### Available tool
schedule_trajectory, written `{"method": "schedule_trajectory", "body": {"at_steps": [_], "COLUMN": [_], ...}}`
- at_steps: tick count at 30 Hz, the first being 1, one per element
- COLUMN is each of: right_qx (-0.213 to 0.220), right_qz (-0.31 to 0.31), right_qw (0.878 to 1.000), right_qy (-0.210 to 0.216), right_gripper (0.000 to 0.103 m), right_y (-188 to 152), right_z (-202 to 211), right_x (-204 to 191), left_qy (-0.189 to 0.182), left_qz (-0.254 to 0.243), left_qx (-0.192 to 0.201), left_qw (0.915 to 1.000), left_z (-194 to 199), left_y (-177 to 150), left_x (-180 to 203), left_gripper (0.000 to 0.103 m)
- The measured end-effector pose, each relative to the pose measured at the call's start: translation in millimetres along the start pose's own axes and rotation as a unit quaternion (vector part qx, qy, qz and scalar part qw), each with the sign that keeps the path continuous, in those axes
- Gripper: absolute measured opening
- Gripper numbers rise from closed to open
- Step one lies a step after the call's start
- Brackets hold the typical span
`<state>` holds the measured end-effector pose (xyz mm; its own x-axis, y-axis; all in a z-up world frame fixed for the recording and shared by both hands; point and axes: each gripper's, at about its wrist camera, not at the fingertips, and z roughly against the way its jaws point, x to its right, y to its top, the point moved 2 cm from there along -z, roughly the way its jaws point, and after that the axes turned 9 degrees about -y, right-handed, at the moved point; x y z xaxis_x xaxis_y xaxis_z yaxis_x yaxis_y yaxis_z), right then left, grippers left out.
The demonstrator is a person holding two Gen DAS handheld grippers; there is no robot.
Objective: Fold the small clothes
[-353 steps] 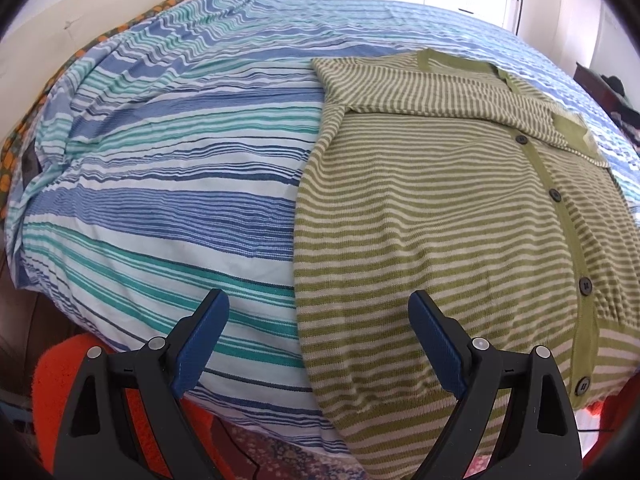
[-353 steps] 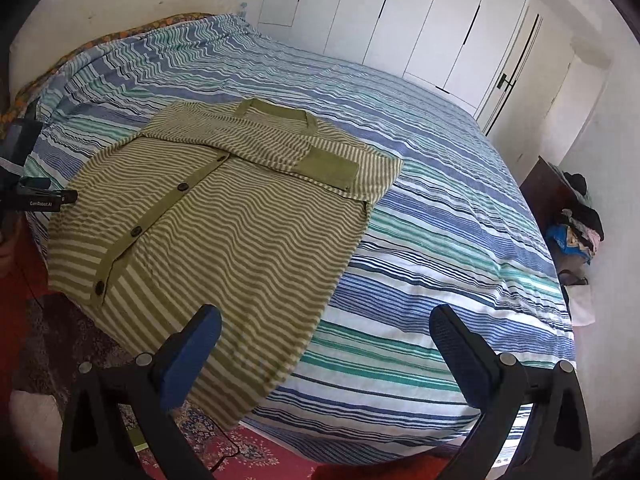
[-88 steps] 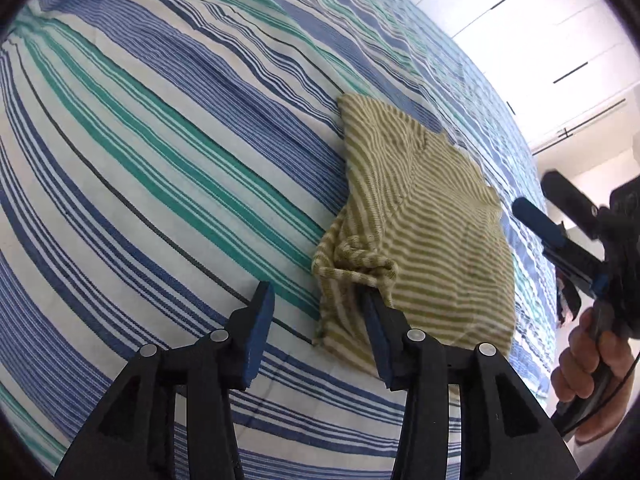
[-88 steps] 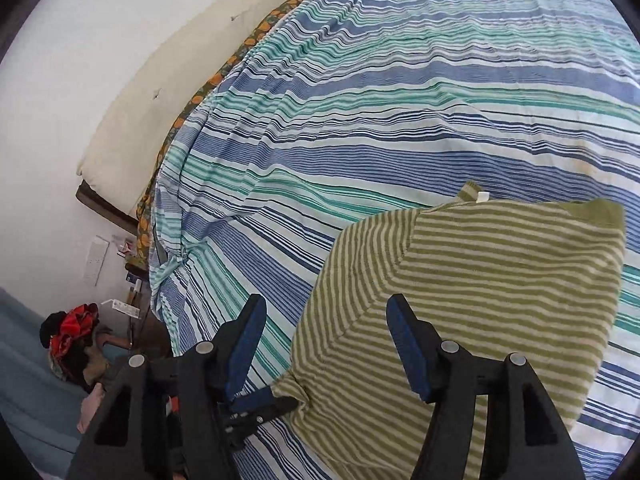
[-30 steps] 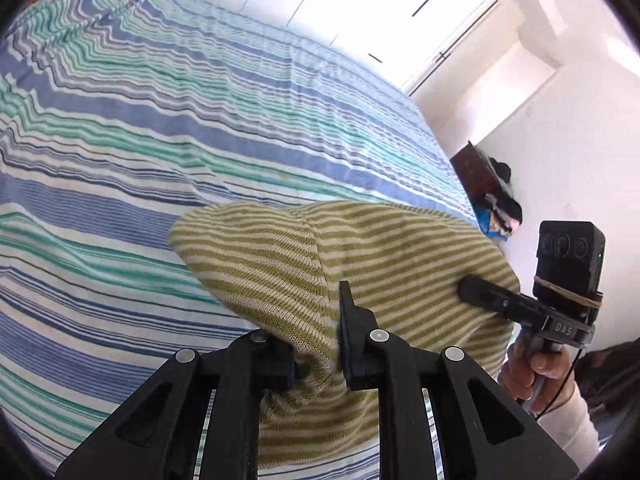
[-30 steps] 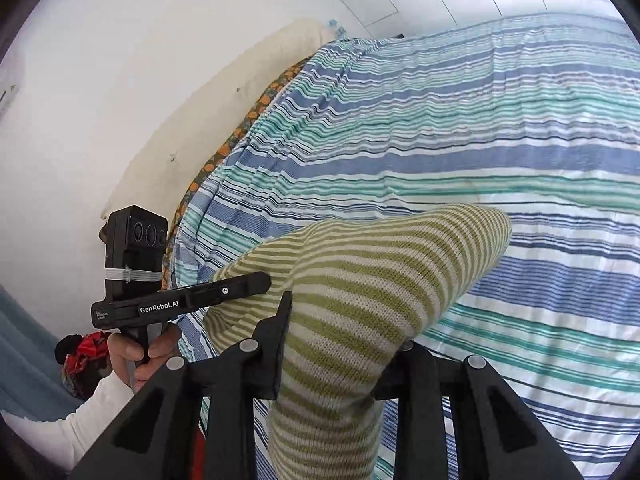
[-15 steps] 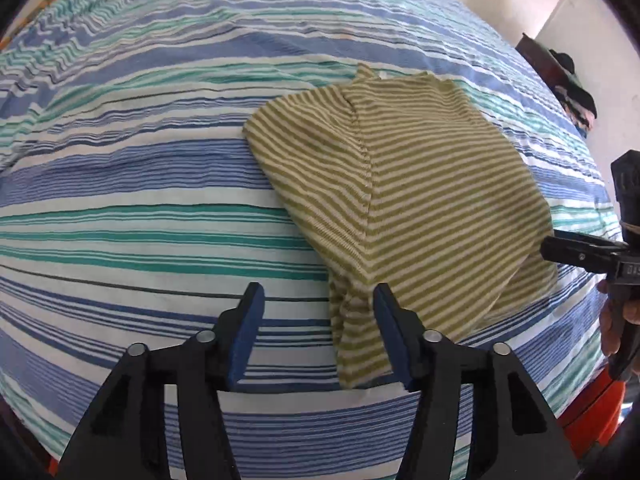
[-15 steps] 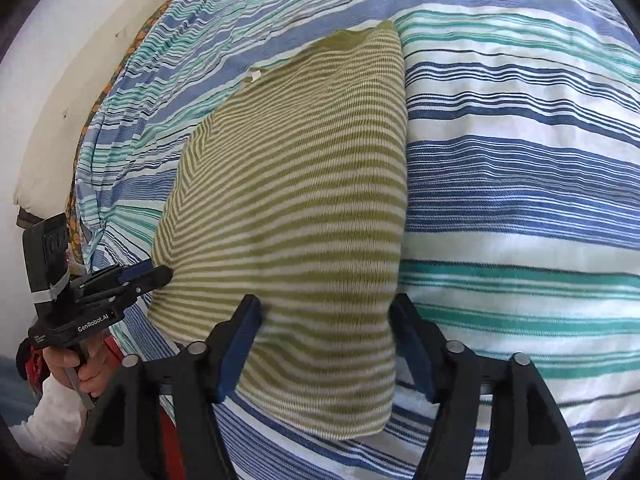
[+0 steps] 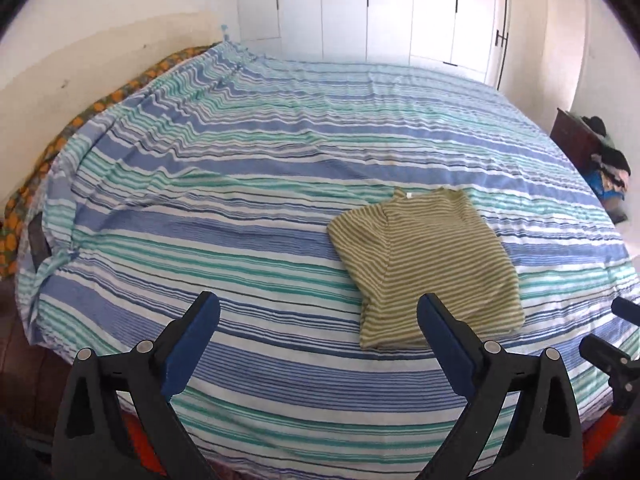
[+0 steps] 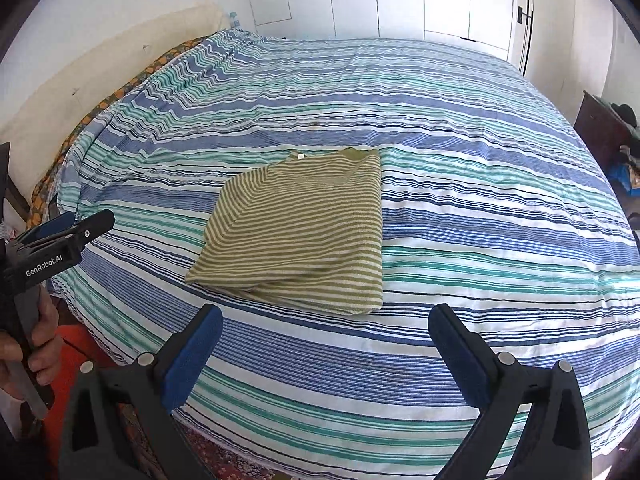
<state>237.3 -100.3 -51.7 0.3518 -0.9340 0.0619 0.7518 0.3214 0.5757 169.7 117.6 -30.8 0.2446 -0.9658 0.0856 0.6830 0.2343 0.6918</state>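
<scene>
A wide bed in a blue, green and white striped sheet fills the room. White wardrobe doors stand at twelve o'clock, a dark wooden cabinet at two o'clock.

Left tool and right tool have just been opening, now gaping wide, nothing between jaws, both tilting downward.

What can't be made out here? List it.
- Green striped cardigan: buttons and sleeves hidden inside its own folds, both views.
- Pile on the dark cabinet: too small, near the left-wrist edge.
- Right gripper: mostly cut off by the left-wrist edge.
</scene>
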Motion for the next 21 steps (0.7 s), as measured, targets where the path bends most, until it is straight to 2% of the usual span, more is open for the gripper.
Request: {"method": "schedule_trajectory", "body": {"at_steps": [7, 12, 14, 21], "right_qx": [0.013, 0.014, 0.013, 0.013], "right_qz": [0.022, 0.053, 0.065, 0.067], "right_qw": [0.999, 0.997, 0.996, 0.996], "right_qy": [-0.031, -0.054, -0.065, -0.066], "right_gripper": [0.102, 0.102, 0.102, 0.102], "right_y": [-23, -38, -43, -49], "right_z": [43, 65, 73, 80], "right_x": [-15, -30, -34, -36], "left_qy": [0.048, 0.053, 0.045, 0.040], "left_qz": [-0.022, -0.023, -0.022, -0.029], "left_qx": [-0.018, -0.027, -0.034, -0.044], "left_qw": [0.9984, 0.9979, 0.9982, 0.9978], "left_z": [30, 45, 47, 51], "left_y": [-19, -29, -32, -38], "left_x": [9, 12, 14, 21], "left_gripper": [0.099, 0.099, 0.099, 0.099]}}
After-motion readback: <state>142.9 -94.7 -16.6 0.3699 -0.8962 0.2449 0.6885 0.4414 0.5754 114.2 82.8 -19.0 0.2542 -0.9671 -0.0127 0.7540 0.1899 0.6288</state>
